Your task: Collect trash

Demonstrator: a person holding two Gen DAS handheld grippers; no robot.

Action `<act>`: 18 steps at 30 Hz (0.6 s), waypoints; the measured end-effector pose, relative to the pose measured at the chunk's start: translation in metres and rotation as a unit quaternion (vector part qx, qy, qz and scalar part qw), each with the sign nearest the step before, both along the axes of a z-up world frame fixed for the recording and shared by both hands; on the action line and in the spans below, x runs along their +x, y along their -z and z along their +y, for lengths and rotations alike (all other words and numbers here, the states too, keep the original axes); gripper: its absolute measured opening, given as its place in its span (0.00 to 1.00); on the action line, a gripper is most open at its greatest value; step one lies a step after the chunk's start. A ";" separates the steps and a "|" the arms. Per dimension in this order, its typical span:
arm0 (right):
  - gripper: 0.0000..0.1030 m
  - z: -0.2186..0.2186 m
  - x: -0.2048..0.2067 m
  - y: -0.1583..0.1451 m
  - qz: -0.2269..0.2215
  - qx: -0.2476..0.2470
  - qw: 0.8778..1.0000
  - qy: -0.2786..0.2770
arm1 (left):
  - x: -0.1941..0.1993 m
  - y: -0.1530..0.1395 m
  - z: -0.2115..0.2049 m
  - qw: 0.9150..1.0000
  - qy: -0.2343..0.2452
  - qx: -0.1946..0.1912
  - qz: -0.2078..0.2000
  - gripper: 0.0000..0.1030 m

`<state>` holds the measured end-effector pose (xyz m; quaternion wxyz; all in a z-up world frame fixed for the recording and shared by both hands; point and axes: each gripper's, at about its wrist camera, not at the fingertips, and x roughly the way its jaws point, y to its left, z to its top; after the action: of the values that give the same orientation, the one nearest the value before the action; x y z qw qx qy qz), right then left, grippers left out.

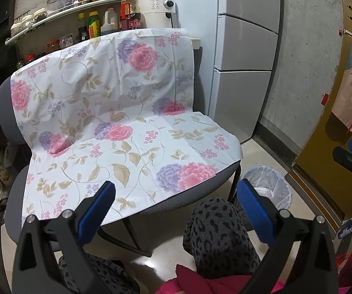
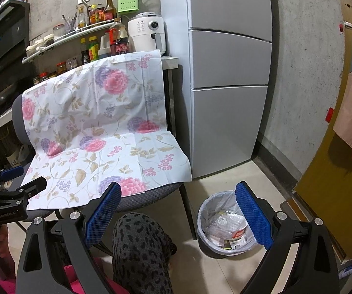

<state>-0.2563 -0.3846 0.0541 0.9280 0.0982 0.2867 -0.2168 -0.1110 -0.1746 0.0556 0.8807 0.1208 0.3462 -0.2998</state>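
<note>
Beside the chair [image 2: 136,196], on the floor, the lined bin [image 2: 225,223] holds plastic wrappers and a cup lid; left tool [image 1: 176,210] and right tool [image 2: 178,215] both gape wide, empty.

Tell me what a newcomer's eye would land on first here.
The floral cloth draped over the grey chair's back and seat fills the middle of both views. To its right, on the floor before the silver fridge, stands a lined trash bin already holding wrappers. Both grippers, left and right, hang empty with jaws wide.
</note>
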 end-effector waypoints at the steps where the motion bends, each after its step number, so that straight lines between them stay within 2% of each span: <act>1: 0.91 0.000 0.000 0.000 0.000 0.000 1.000 0.000 | 0.000 0.000 0.000 1.000 0.000 0.000 0.000 0.94; 18: 0.91 0.000 0.000 0.000 -0.001 0.001 1.000 0.001 | 0.000 -0.002 0.001 1.000 -0.002 -0.002 -0.002 0.94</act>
<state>-0.2563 -0.3844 0.0538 0.9279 0.0995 0.2860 -0.2177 -0.1109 -0.1737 0.0578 0.8822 0.1187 0.3444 -0.2984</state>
